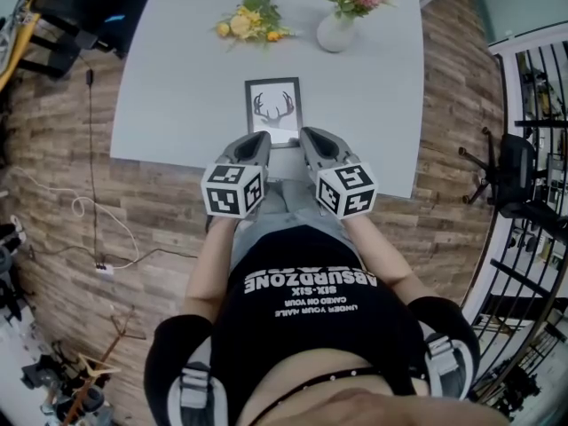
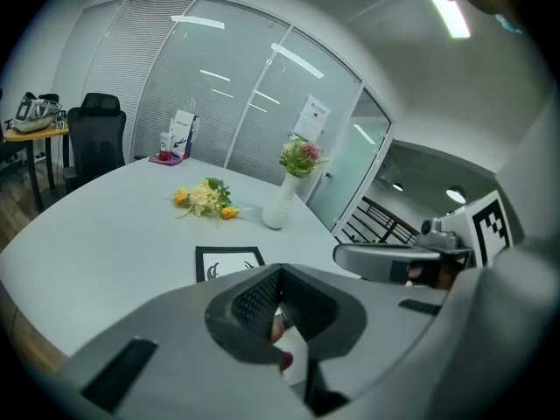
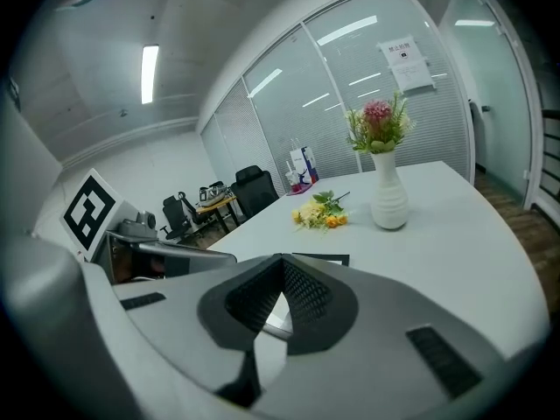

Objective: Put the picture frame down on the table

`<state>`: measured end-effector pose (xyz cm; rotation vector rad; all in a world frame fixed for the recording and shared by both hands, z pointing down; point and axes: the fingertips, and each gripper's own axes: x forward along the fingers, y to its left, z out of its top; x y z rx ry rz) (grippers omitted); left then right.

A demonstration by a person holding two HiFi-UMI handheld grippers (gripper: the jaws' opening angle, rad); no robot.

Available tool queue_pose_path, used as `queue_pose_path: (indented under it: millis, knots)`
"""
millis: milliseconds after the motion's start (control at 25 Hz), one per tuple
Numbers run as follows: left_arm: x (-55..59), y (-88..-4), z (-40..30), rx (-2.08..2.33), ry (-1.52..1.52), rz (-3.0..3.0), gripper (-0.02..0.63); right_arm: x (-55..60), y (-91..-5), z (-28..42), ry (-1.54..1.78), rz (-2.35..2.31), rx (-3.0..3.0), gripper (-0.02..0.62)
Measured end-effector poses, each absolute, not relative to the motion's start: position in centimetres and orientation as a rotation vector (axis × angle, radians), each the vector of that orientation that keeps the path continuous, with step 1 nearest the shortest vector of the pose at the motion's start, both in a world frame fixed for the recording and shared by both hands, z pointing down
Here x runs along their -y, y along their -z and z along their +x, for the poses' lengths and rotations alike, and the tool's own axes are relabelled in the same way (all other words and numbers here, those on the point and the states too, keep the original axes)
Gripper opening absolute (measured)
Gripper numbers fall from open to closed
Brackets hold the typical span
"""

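The black-bordered picture frame (image 1: 273, 109) with an antler print lies flat on the pale grey table (image 1: 177, 78), at 12 o'clock from the left gripper (image 1: 258, 138) and right gripper (image 1: 310, 137) — jaws of both clenched on nothing. It is probably light, stiff and fragile if glazed — best taken by its side edges.

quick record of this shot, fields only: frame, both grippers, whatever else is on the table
frame: flat on table, near its front edge, antler print up
left gripper: shut, nothing between jaws, at frame's near edge
right gripper: shut, nothing between jaws, beside the left
vase: upright, far side
loose flowers: lying left of vase
task state: frame looks already down
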<state>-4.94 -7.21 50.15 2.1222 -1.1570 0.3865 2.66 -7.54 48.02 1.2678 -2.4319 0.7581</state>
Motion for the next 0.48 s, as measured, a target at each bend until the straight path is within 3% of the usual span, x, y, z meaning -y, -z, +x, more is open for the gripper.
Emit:
queue_pose_path:
  millis: [480]
  knots:
    - [6.0,-50.6,-5.0,1.139,-0.420,2.123,0.015,6.3,-48.7,2.3,-0.713,1.239,2.409,0.015]
